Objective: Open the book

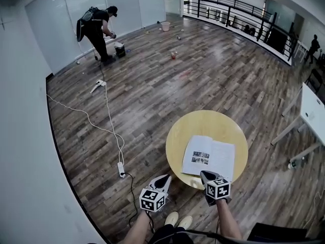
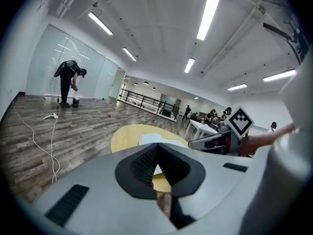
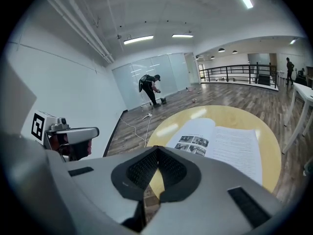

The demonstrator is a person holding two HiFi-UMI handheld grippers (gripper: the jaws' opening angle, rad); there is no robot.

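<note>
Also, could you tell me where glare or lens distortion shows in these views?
Head view: fisheye bows the floor and walls; the open book looks sharp. Right gripper view: ceiling lights leave pale glare streaks on the round table; corners are vignetted black. Left gripper view: same black corners.

In the head view the right claw (image 1: 207, 176) covers part of the near rim of the round bench (image 1: 177, 136) and of the near edge of the open book (image 1: 209, 156), whose print and small photos are too fine to read, and the person's forearms (image 1: 228, 222) run off the bottom edge. In the left gripper view the left claw (image 2: 155, 155) hides most of the book behind its own grey body, leaving only a pale strip of page, while in the head view the white table (image 1: 312, 111) is cut by the right edge.
</note>
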